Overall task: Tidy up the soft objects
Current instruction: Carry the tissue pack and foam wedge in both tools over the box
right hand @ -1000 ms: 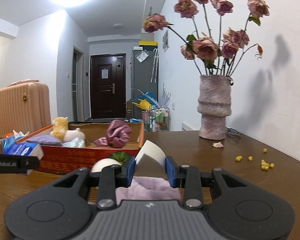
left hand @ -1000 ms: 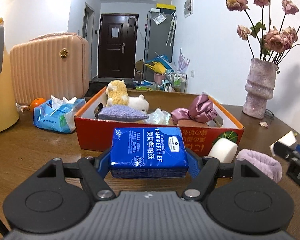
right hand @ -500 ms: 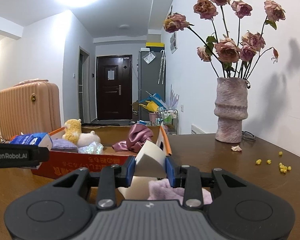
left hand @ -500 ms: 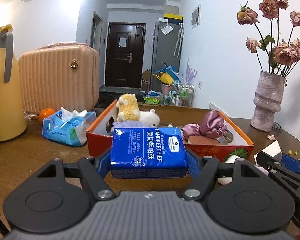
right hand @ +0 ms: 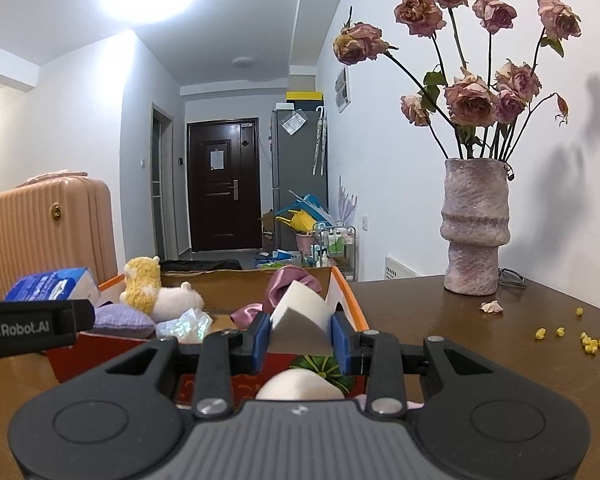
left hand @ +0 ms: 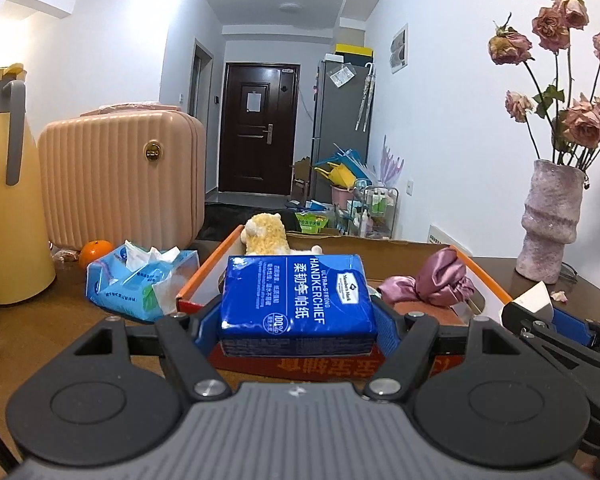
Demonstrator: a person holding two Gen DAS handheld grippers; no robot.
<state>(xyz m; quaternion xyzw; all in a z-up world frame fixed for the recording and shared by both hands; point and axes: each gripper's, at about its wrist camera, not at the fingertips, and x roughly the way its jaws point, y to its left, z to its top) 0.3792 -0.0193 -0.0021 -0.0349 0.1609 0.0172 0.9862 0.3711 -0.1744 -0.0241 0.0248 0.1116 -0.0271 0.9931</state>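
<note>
My left gripper (left hand: 296, 320) is shut on a blue handkerchief tissue pack (left hand: 296, 300), held just above the near wall of the orange cardboard box (left hand: 204, 276). My right gripper (right hand: 300, 334) is shut on a white wedge sponge (right hand: 300, 320) over the box's near right corner (right hand: 350, 304). Inside the box lie a yellow plush toy (right hand: 142, 284), a white plush (right hand: 176, 302), a purple cushion (right hand: 120, 318), a clear crinkly bag (right hand: 184, 322) and a pink satin scrunchie (left hand: 432, 280). A white round sponge (right hand: 300, 386) and a lilac fluffy band (right hand: 414, 404) lie on the table under the right gripper.
A light blue wipes pack (left hand: 140, 280), an orange (left hand: 94, 252), a yellow jug (left hand: 4, 192) and a pink suitcase (left hand: 120, 176) stand left of the box. A pink vase of dried roses (right hand: 476, 228) stands at the right, with a petal (right hand: 492, 306) and yellow crumbs (right hand: 588, 340) nearby.
Both grippers have moved forward toward the box, each keeping its load. The tissue pack and the wedge sponge now reach over the box's near wall, and the round sponge has slipped under the right gripper.
</note>
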